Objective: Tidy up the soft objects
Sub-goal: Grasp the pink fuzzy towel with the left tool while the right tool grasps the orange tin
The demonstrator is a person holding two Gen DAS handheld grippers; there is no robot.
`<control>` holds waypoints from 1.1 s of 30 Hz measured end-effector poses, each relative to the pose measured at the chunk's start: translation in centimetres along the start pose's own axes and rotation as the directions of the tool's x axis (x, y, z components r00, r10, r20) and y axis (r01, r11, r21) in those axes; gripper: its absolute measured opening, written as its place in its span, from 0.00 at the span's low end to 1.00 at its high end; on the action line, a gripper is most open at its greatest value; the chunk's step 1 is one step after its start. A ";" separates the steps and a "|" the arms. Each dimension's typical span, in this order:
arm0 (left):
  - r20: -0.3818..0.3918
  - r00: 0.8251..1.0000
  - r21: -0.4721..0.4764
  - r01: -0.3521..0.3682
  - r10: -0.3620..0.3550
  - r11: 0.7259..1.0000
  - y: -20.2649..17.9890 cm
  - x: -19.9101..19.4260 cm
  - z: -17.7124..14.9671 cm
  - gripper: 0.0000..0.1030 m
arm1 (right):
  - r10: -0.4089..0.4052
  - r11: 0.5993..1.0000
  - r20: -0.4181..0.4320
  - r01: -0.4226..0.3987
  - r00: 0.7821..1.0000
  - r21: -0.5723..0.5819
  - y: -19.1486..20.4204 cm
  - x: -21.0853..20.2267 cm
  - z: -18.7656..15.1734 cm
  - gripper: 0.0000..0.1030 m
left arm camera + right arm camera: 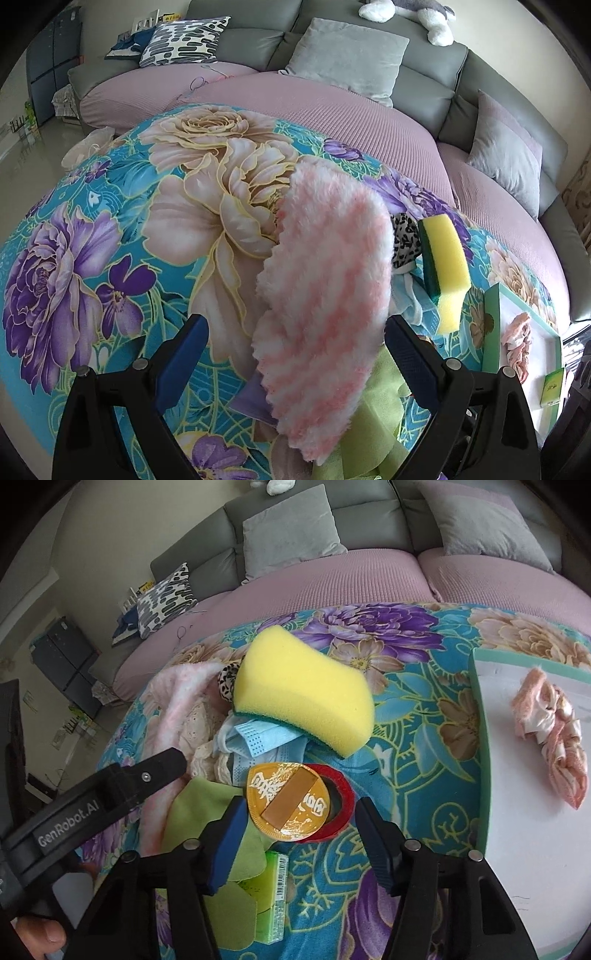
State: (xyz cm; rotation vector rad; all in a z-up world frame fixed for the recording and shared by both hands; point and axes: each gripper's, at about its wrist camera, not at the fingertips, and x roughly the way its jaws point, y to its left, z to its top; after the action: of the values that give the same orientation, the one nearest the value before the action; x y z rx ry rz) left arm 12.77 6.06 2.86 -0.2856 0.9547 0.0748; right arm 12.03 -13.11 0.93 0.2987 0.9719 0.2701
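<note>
The right gripper (299, 834) is straddling the gold disc (288, 801) on the red ring (340, 797), fingers part-open, not gripping; the left gripper (295, 354), wide, is hovering over the pink cloth (325, 280); the tray (480, 738), probably the destination, is holding a scrunchie (554, 734).

A fluffy pink-and-white cloth (325, 295) stands between the wide-apart fingers of the left gripper (295, 354), over the floral blanket (110, 229); right of the cloth, a yellow sponge (445, 266), then a white tray (532, 332)
</note>
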 end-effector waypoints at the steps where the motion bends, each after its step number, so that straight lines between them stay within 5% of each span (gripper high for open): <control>1: -0.003 1.000 0.000 0.000 0.000 1.000 0.0 0.1 0.0 0.93 | 0.002 1.000 -0.003 -0.002 1.000 0.001 0.0 0.2 0.0 0.62; 10: -0.040 0.999 0.002 0.019 -0.019 1.000 -0.2 1.2 -0.3 0.73 | 0.028 1.000 -0.016 -0.028 0.999 0.010 -0.1 1.0 0.0 0.59; 12: -0.036 0.999 0.005 0.014 -0.013 1.000 -0.3 1.1 -0.4 0.55 | 0.033 0.999 -0.015 -0.033 0.999 0.013 -0.1 1.0 0.0 0.57; 18: -0.054 0.998 0.002 0.039 -0.039 0.999 -0.3 1.4 -0.4 0.41 | 0.043 0.999 -0.017 -0.042 0.999 0.010 0.0 1.0 0.0 0.52; 33: -0.023 0.998 0.002 0.051 -0.051 0.999 -0.2 0.2 -0.1 0.26 | 0.065 0.998 -0.013 -0.064 0.998 0.026 -0.3 0.9 0.0 0.49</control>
State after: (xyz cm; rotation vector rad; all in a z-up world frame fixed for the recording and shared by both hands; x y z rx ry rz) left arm 12.82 5.83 2.73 -0.3087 0.9700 0.0236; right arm 12.53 -13.08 0.09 0.3528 0.9810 0.3191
